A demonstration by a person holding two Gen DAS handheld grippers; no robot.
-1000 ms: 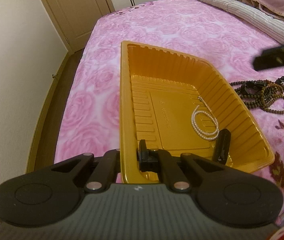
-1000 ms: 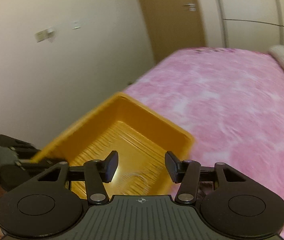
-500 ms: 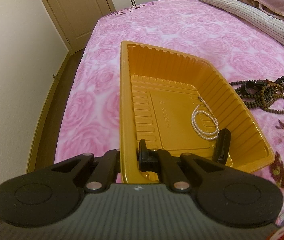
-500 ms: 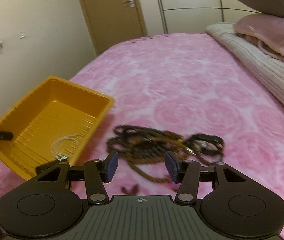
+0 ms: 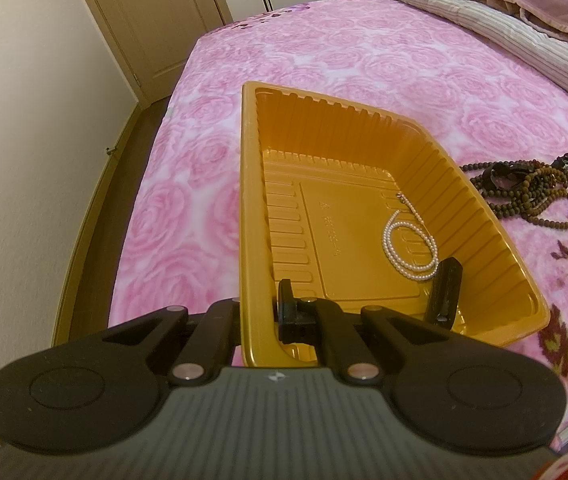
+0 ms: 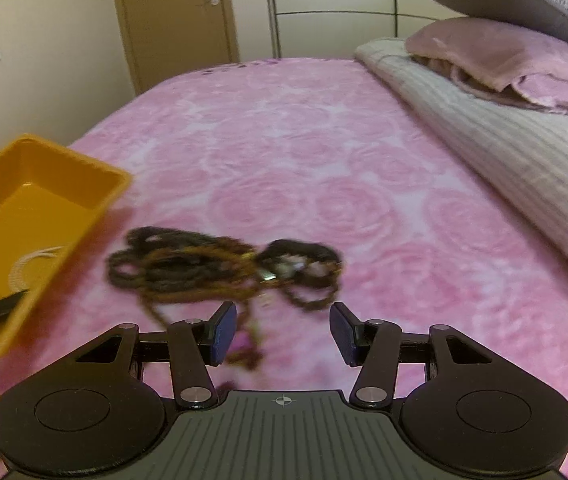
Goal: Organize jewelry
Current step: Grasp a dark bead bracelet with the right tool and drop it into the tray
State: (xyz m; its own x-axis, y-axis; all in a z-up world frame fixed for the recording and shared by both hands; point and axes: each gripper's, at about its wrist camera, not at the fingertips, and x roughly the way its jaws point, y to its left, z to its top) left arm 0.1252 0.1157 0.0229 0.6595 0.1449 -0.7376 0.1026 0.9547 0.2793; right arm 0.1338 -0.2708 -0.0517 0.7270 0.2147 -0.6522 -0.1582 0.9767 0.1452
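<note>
An orange plastic tray (image 5: 364,136) sits on the pink bed. My left gripper (image 5: 261,306) is shut on the tray's near left wall, one finger inside and one outside. A white pearl necklace (image 5: 408,240) lies in the tray beside a small black object (image 5: 446,292). A tangle of dark brown bead necklaces (image 5: 532,192) lies on the bedspread to the right of the tray. In the right wrist view my right gripper (image 6: 284,332) hangs open and empty just short of that bead tangle (image 6: 187,268), with the tray (image 6: 95,172) to its left. This view is blurred.
The rose-patterned pink bedspread (image 6: 324,152) spreads beyond the beads. A striped blanket (image 6: 504,140) and pillows (image 6: 496,48) lie at the right. The bed's left edge drops to the floor (image 5: 83,240) along the wall, with a door (image 5: 151,12) behind.
My right gripper swung from above the tray rightward and down to the bead tangle, staying open. It left the left wrist view. The left gripper and tray have not moved.
</note>
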